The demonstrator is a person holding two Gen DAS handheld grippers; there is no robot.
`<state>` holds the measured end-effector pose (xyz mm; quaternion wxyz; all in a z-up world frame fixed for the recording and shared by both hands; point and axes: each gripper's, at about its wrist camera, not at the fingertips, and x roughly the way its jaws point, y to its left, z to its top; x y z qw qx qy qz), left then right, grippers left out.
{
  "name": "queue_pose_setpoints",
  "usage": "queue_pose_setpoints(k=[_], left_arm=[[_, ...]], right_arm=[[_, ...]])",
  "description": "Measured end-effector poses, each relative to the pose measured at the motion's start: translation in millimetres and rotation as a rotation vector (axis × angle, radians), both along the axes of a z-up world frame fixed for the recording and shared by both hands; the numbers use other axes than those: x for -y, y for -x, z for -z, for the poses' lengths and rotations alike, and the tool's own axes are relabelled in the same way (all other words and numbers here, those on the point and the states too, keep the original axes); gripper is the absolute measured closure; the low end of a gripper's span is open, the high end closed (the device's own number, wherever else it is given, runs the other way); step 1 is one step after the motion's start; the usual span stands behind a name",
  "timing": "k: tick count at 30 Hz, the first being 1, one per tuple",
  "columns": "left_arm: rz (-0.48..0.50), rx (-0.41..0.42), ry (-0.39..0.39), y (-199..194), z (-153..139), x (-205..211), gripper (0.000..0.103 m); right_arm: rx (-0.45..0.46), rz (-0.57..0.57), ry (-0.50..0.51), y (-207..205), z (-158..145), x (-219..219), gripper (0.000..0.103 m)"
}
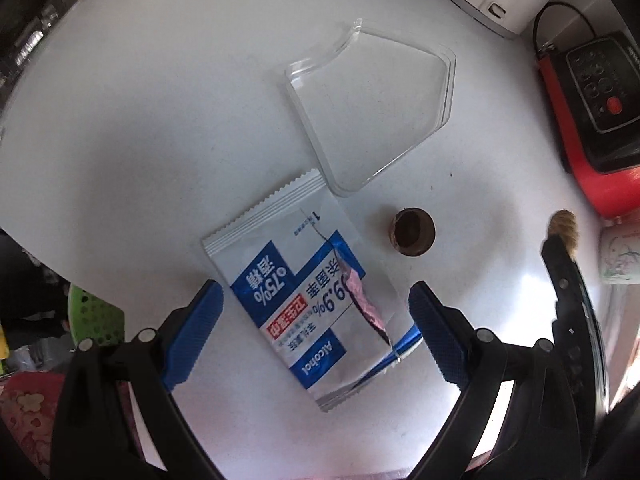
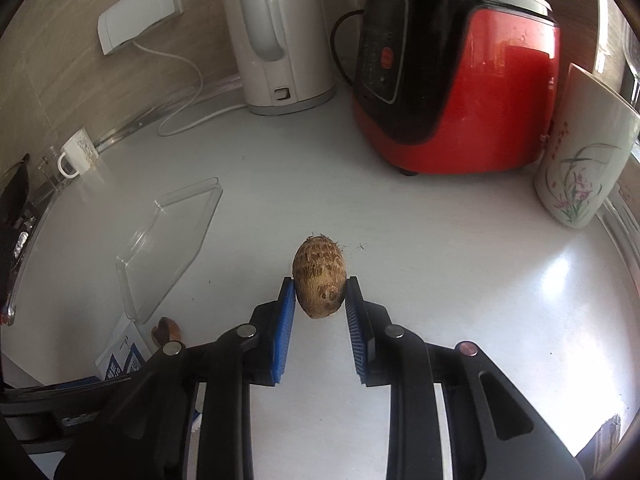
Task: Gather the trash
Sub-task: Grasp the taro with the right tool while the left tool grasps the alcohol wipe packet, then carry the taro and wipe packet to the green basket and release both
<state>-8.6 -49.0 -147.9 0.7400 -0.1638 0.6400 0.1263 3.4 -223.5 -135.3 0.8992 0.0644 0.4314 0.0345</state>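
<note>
A torn blue-and-white alcohol wipe packet (image 1: pixel 304 300) lies flat on the white counter (image 1: pixel 160 120). My left gripper (image 1: pixel 316 304) is open just above it, with one blue finger on each side of the packet. A brown nut shell (image 1: pixel 412 232) lies just right of the packet. A clear plastic lid (image 1: pixel 372 108) lies beyond them. My right gripper (image 2: pixel 320 292) is shut on a brown hairy taro root (image 2: pixel 320 278) and holds it above the counter. The taro also shows at the right of the left wrist view (image 1: pixel 564 228). The packet (image 2: pixel 120 356), shell (image 2: pixel 168 330) and lid (image 2: pixel 168 244) show at left in the right wrist view.
A white kettle (image 2: pixel 272 36) and a red and black blender (image 2: pixel 452 76) stand at the back. A flowered white vase (image 2: pixel 580 160) stands at the right. A white mug (image 2: pixel 78 152) stands at the far left. A green basket (image 1: pixel 94 314) sits below the counter's edge.
</note>
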Motion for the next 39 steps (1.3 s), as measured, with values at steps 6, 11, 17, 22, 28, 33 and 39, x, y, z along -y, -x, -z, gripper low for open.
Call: queue_pose_setpoints(k=[6, 11, 17, 22, 28, 33, 39], left_arm=[[-0.001, 0.012, -0.088, 3, 0, 19, 0.027], [0.022, 0.05, -0.083, 16, -7, 19, 0.054], [0.127, 0.087, 0.006, 13, -8, 7, 0.087], [0.219, 0.129, 0.049, 14, -12, -12, 0.09], [0.387, 0.242, 0.053, 30, -34, -37, 0.09], [0.56, 0.312, 0.05, 49, -53, -71, 0.09], [0.771, 0.33, 0.012, 103, -59, -118, 0.09]], right_arm=[[0.013, 0.004, 0.001, 6, -3, 3, 0.077], [0.027, 0.002, 0.003, 14, -10, 0, 0.077], [0.047, -0.022, 0.024, 25, -20, -11, 0.077], [0.063, -0.056, 0.063, 40, -33, -33, 0.077], [0.059, -0.038, 0.067, 73, -46, -63, 0.077], [0.069, -0.008, 0.013, 112, -58, -90, 0.077], [0.057, -0.04, -0.056, 163, -58, -146, 0.077]])
